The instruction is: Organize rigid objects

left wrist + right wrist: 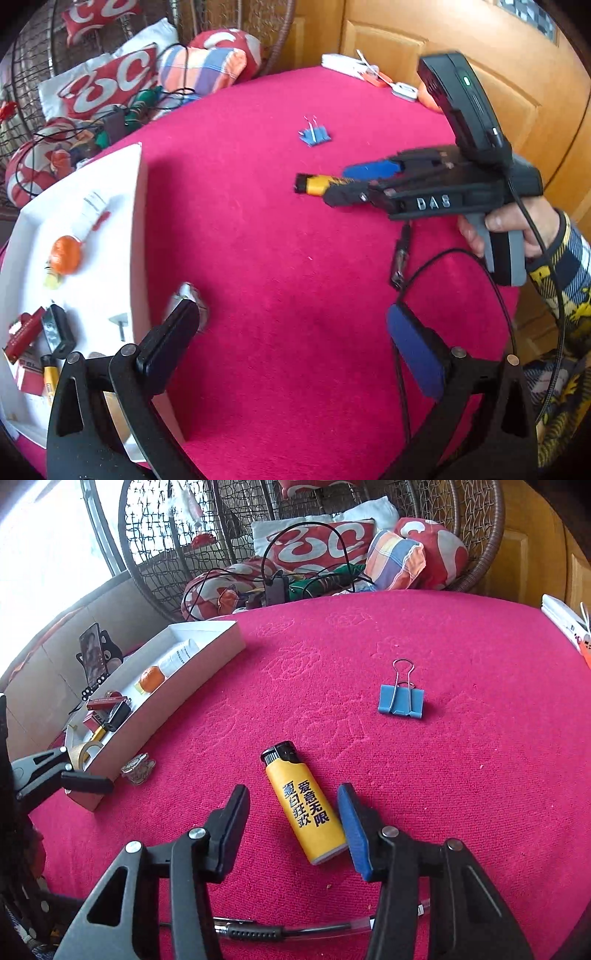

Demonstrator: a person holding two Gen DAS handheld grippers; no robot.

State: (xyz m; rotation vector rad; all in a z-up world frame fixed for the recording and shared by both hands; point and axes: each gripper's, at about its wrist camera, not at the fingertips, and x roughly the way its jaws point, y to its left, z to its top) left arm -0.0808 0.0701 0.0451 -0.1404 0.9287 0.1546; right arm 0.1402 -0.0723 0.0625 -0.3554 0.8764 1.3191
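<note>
Left wrist view: the left gripper [295, 343] stands open and empty just beside the white tray [138, 236]; the right gripper [334, 184], well farther from the tray, straddles the yellow lighter [319, 184]. Right wrist view: the lighter [304, 806] lies on the red cloth [406, 775] between the right gripper's [293, 825] part-open jaws, long axis roughly along the fingers, cap end tilted toward the tray [166, 705]. Only the blue pad touches its base; no grip yet.

One lighter [306, 806], one binder clip [401, 700].
</note>
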